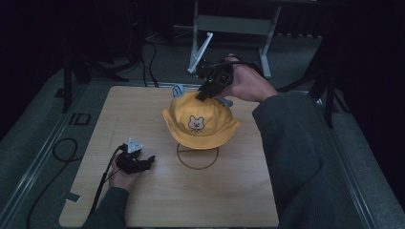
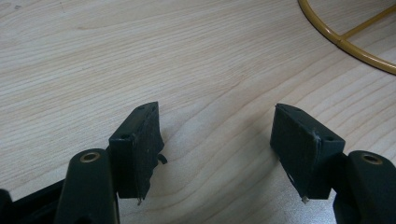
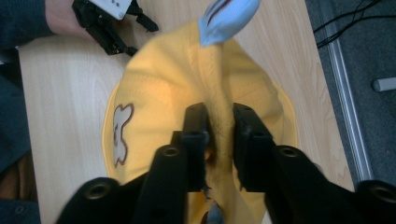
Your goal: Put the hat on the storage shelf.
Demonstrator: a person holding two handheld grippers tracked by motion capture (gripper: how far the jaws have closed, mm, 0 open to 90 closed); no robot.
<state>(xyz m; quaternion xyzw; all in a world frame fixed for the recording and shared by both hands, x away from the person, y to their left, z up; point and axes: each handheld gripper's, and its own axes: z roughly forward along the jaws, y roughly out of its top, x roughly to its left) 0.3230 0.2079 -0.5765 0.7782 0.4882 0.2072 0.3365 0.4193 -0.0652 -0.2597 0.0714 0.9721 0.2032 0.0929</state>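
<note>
Lower left of the high view, my left gripper (image 1: pixel 149 161) sat on the table (image 1: pixel 229 200) with jaws spread wide, holding nothing. Centre frame, the yellow hat (image 1: pixel 200 121) hung above the ring stand (image 1: pixel 197 157), my right gripper (image 1: pixel 203 94) pinching its crown fabric.

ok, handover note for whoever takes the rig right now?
Right gripper: shut on a fold in the crown of the yellow hat, holding it above the table.
Left gripper: open, holding nothing, resting low on the table at front left.
Yellow wire ring lies flat on the table, under the hat's front brim.
Done: hat gripped.
Left: probably set the hat where it belongs and release; destination can't be told.
</note>
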